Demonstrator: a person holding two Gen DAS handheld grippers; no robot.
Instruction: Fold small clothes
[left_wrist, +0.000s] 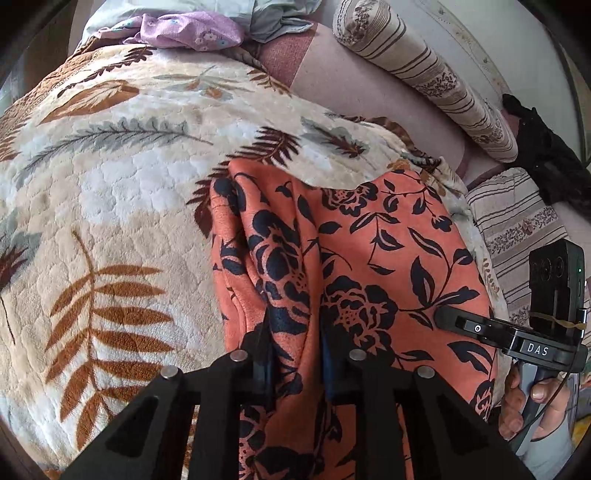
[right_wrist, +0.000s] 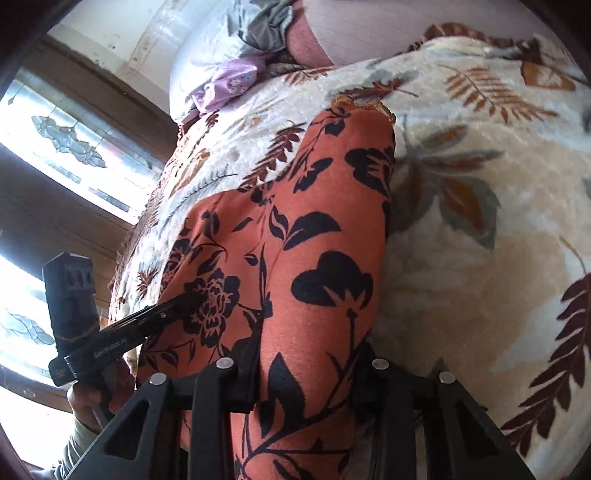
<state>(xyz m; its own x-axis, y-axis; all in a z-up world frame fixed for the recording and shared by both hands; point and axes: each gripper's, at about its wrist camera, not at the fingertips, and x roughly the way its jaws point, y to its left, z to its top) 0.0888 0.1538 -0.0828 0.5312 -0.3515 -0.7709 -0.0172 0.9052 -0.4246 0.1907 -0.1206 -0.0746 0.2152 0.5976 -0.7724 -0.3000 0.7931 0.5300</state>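
Note:
An orange garment with a black flower print (left_wrist: 369, 258) lies on a cream blanket with leaf patterns (left_wrist: 110, 184). My left gripper (left_wrist: 295, 339) is shut on a bunched fold of the garment near its left edge. In the right wrist view the same garment (right_wrist: 314, 229) rises in a ridge toward me, and my right gripper (right_wrist: 308, 354) is shut on that cloth. The right gripper (left_wrist: 448, 317) also shows at the garment's right side in the left wrist view, held by a hand (left_wrist: 532, 406). The left gripper (right_wrist: 184, 301) shows at the garment's left side in the right wrist view.
A lilac flowered cloth (left_wrist: 184, 31) and grey-blue clothes (left_wrist: 277, 18) lie at the far end of the bed. A striped bolster (left_wrist: 424, 74) and a black cloth (left_wrist: 546, 147) lie at the right. A window (right_wrist: 66, 147) stands left of the bed.

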